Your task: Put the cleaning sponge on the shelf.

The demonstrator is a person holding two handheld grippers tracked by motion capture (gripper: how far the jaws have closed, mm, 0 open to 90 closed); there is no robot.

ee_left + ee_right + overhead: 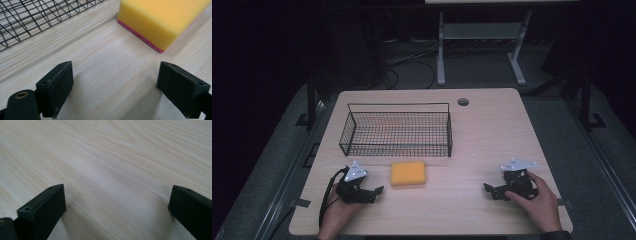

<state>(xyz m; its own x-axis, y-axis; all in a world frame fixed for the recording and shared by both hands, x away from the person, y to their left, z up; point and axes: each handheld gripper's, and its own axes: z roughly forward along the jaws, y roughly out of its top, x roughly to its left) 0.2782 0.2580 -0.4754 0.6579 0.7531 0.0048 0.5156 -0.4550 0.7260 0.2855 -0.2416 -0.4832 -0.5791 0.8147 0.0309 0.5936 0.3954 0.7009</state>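
High view: yellow sponge (408, 173) flat on wooden table (482, 135), just in front of empty black wire basket (397, 132); left gripper (373, 191) near sponge's left, right gripper (490, 190) well apart at right. Left gripper view: jaws spread wide, nothing between; sponge (160, 18) ahead, pink underlayer on table, basket (37, 15) upper left. Right gripper view: jaws spread wide over bare tabletop (112, 165).

A pale wooden table (492, 130) stands in a dark room. Beyond it, a white metal frame (482, 35) rests on grey floor (562, 115) with loose cables (407, 65).
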